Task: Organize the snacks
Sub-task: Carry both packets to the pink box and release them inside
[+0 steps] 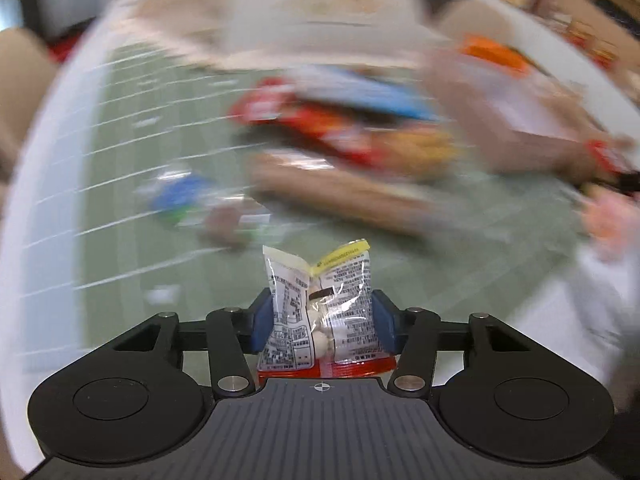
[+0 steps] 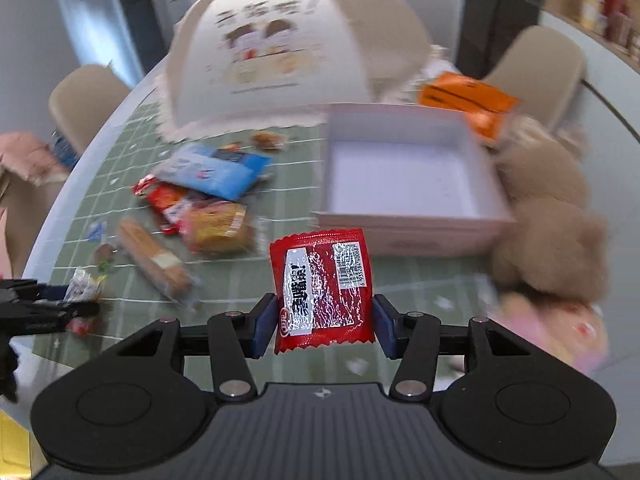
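Note:
My left gripper point(image 1: 322, 322) is shut on a small clear packet with a yellow strip and red bottom point(image 1: 320, 300), held above the green checked tablecloth point(image 1: 132, 152). My right gripper point(image 2: 323, 322) is shut on a red snack packet point(image 2: 323, 288), held in front of an open white box point(image 2: 400, 176). A pile of snacks lies left of the box: a blue packet point(image 2: 216, 168), a red packet point(image 2: 164, 200), an orange-yellow packet point(image 2: 218, 226) and a long biscuit pack point(image 2: 152, 256). The left gripper with its packet shows at the left edge of the right wrist view point(image 2: 80, 300).
A beige dome food cover point(image 2: 276, 48) stands behind the pile. A brown plush toy point(image 2: 552, 220) sits right of the box, an orange packet point(image 2: 468, 100) behind it. Chairs point(image 2: 88, 96) stand around the round table. The left wrist view is motion-blurred.

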### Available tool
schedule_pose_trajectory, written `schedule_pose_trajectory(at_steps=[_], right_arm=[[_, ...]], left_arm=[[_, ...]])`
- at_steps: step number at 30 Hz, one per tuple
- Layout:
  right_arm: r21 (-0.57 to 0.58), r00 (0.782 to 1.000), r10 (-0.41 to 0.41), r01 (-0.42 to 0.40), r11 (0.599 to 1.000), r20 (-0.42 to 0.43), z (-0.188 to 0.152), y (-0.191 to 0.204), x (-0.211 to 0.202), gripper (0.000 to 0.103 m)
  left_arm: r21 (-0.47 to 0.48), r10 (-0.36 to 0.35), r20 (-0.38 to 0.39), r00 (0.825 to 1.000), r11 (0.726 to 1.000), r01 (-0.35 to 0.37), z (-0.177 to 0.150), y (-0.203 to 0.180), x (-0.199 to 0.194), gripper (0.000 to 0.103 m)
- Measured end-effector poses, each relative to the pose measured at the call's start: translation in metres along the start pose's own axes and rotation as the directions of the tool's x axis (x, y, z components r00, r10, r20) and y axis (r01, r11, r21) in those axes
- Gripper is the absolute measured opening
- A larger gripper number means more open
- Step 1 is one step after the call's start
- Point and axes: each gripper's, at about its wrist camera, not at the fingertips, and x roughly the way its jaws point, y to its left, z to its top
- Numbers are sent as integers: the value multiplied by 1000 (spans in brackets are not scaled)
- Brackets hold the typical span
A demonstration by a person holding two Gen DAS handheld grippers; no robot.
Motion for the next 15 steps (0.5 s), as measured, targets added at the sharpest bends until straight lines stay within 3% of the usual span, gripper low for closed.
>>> schedule_pose_trajectory(at_steps=[3, 5, 9, 12, 13, 15], right_arm=[[38, 998, -37, 35, 999, 42, -4, -26, -18, 51], [42, 994, -66, 63, 997, 91, -3, -41, -29, 51], [89, 987, -55, 41, 995, 153, 7, -66, -38, 51], [98, 985, -43, 26, 995, 166, 14, -75, -29, 51], [98, 986, -29, 13, 995, 165, 16, -78, -24, 51], [106, 989, -11, -5, 994, 150, 24, -82, -11, 51]], left_arm=[[56, -185, -7, 983, 981, 185, 24, -49, -17, 55], [116, -249, 57, 967, 963, 242, 58, -80, -32, 55], [165, -286, 243, 927, 954, 252, 142, -125, -40, 56], [92, -305, 282, 910, 952, 291, 196, -143, 0, 56], [63, -322, 270, 908, 946, 317, 213, -146, 24, 59], [-16, -282, 238, 930, 956, 294, 227, -148, 67, 56]])
